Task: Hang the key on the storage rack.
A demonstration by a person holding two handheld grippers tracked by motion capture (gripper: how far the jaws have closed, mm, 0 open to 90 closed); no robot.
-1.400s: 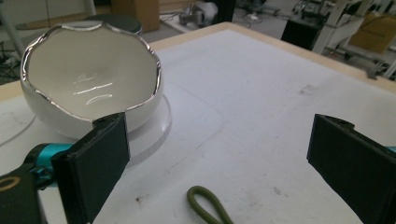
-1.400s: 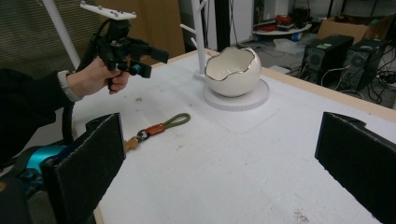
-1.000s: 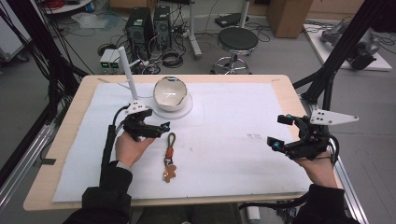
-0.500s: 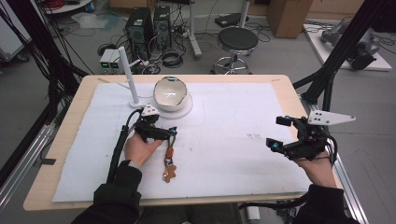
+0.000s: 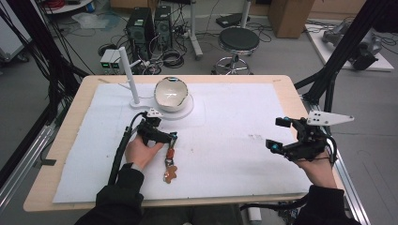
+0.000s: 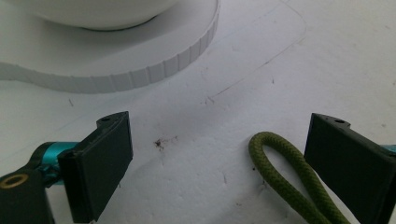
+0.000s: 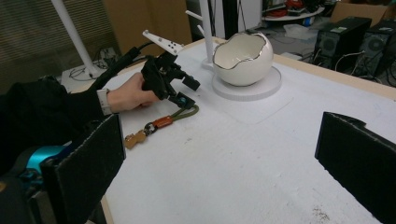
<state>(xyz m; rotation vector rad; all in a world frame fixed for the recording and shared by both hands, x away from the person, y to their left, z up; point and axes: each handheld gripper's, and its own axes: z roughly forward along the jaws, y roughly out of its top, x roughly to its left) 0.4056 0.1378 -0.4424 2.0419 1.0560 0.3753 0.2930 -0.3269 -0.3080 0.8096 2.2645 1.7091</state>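
Note:
A keychain [image 5: 170,161] lies on the white mat: green cord loop [image 6: 289,177], orange clip, tan figure at the near end. My left gripper [image 5: 165,132] is low over the mat, open, with the top of the cord loop between its jaws, close to the right-hand jaw in the left gripper view [image 6: 224,163]. The right gripper view shows that gripper [image 7: 186,92] from the side, above the keychain [image 7: 161,122]. My right gripper [image 5: 277,134] hovers open at the table's right side, holding nothing [image 7: 219,163].
A white egg-shaped bowl [image 5: 172,93] with a broken-looking rim sits on a round white base [image 6: 140,60] just beyond the left gripper. A white post [image 5: 128,75] rises beside it. The white mat [image 5: 234,140] covers most of the wooden table [image 5: 84,98].
My left gripper has moved right and toward the keychain, and its jaws now straddle the green cord loop. The right gripper has barely shifted.

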